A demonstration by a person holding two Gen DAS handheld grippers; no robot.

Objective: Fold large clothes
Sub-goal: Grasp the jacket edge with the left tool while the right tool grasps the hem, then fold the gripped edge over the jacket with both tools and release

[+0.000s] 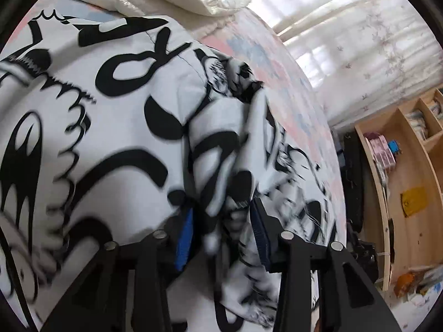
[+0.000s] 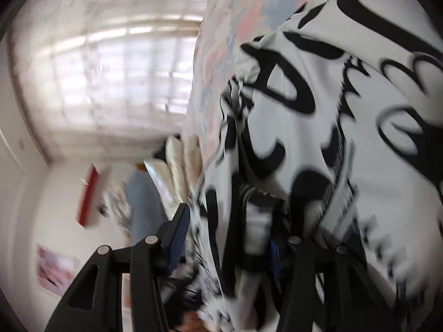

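Although both views are smeared by motion, a large white garment (image 1: 116,127) with bold black graphic print can be made out, spread over a bed (image 1: 279,83) with a pink and blue patterned cover. It is judged to be soft, light and limp, likely to sag and slide wherever it is unsupported, so it is best taken at a hem, a seam or a gathered fold rather than at flat cloth. On the side of the bed nearest a wooden shelf unit (image 1: 401,182), a bunched ridge of the garment is seen between the blue-padded fingers of the left gripper (image 1: 223,229), which appear partly closed around it, though a firm pinch cannot be confirmed. At the bed's edge toward the curtained window (image 2: 116,63), the garment is draped across the right gripper (image 2: 229,238); one finger is left bare, the other is buried in cloth, and whether anything is clamped cannot be told.
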